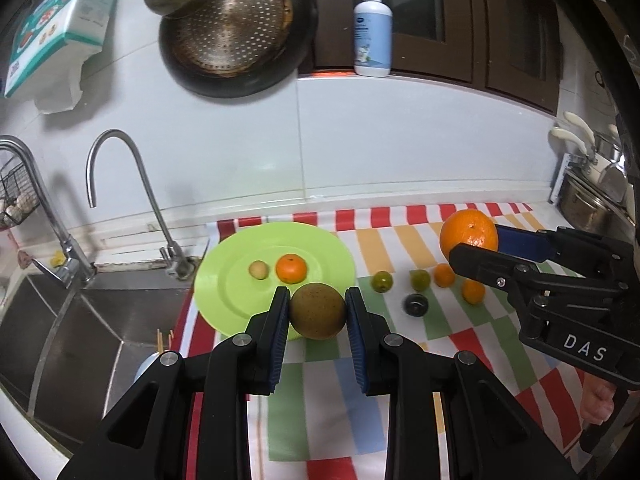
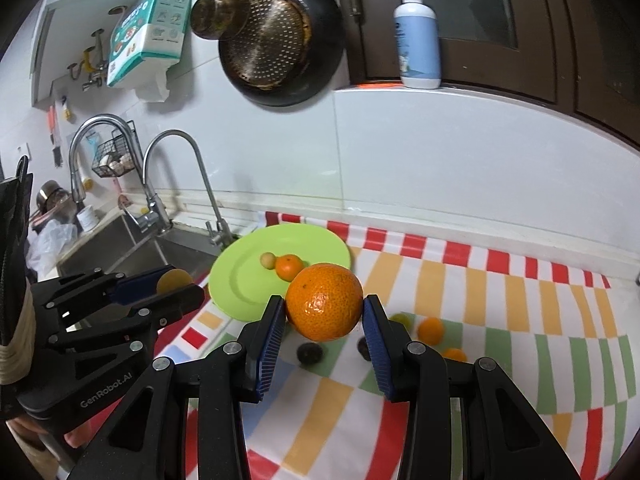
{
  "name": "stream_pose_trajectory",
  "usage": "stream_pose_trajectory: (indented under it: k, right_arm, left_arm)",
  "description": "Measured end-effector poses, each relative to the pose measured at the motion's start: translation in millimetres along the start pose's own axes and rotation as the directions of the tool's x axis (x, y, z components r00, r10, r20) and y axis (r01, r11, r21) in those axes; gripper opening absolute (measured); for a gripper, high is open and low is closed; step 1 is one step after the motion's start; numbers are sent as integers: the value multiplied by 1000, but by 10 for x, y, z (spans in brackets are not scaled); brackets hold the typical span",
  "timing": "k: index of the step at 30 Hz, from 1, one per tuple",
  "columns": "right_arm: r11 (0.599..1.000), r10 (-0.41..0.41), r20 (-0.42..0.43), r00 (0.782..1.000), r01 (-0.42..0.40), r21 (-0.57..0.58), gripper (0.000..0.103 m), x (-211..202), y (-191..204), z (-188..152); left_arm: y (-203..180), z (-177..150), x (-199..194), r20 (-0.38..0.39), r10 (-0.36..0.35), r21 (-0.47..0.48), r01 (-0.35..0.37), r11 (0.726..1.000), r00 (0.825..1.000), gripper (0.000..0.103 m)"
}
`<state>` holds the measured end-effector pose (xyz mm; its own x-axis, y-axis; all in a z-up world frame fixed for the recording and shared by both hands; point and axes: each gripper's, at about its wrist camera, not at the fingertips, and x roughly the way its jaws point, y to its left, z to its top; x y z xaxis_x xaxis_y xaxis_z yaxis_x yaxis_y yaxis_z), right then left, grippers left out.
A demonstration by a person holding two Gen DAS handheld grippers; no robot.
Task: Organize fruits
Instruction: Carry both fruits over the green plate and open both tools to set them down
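Note:
My left gripper [image 1: 318, 312] is shut on a brown round fruit [image 1: 318, 311], held over the near rim of the green plate [image 1: 224, 280]. The plate holds a small orange [image 1: 291, 268] and a small yellow fruit [image 1: 258, 270]. My right gripper [image 2: 324, 316] is shut on a large orange [image 2: 324, 307], held above the striped cloth [image 2: 500, 300] to the right of the plate [image 2: 240, 276]. It also shows in the left wrist view [image 1: 469, 237]. Loose on the cloth lie two green fruits [image 1: 382, 281], two small oranges [image 1: 445, 275] and a dark fruit [image 1: 415, 305].
A steel sink [image 1: 80, 332] with two taps [image 1: 120, 184] lies left of the plate. A pan [image 1: 236, 36] hangs on the white wall. A soap bottle [image 1: 372, 28] stands on the ledge. Pots [image 1: 592, 196] stand at the far right.

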<state>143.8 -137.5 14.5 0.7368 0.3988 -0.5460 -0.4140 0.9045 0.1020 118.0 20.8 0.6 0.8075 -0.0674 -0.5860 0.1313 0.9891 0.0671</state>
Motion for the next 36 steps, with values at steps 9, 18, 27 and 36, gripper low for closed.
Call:
stream_pose_trajectory:
  k: [9, 18, 27, 36]
  right_arm:
    - [999, 40, -9, 999, -40, -23, 41, 227, 119, 168]
    - [997, 72, -58, 996, -74, -33, 41, 583, 176, 221]
    - [995, 87, -103, 991, -92, -48, 41, 924, 223, 252]
    - [993, 99, -168, 981, -109, -52, 41, 1330, 266, 223]
  left_arm:
    - [214, 74, 118, -10, 38, -24, -39, 999, 999, 28]
    - [396, 85, 354, -33, 55, -47, -57, 997, 998, 28]
    - [535, 77, 630, -50, 54, -55, -57, 997, 997, 28]
    - [699, 40, 919, -55, 16, -46, -18, 999, 998, 28]
